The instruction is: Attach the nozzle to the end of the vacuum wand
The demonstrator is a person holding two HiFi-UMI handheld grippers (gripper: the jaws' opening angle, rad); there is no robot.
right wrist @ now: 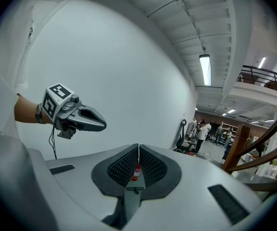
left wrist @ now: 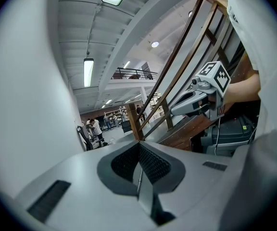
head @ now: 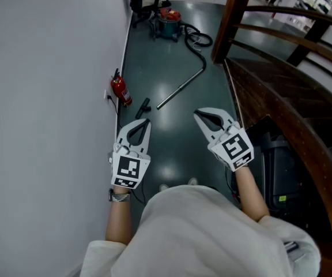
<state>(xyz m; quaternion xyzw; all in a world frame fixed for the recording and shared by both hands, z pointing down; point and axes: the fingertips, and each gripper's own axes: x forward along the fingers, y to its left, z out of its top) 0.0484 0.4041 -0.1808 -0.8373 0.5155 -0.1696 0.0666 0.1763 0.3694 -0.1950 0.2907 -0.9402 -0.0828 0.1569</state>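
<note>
The silver vacuum wand [head: 180,89] lies on the dark floor ahead, joined by a black hose [head: 196,39] to the red and grey vacuum [head: 169,22] farther off. The black nozzle [head: 142,108] lies apart from the wand, near the wall and just beyond my left gripper [head: 146,121]. My left gripper [left wrist: 139,146] is shut and holds nothing. My right gripper [head: 197,114] is held level beside it, also shut and empty [right wrist: 138,147]. Both hang in the air short of the wand. Each gripper view shows the other gripper to its side.
A white wall [head: 51,68] runs along the left with a red fire extinguisher [head: 121,91] at its foot. On the right stands a wooden staircase with a railing [head: 281,45], and black equipment [head: 275,160] sits beside it. People and an office chair are far off.
</note>
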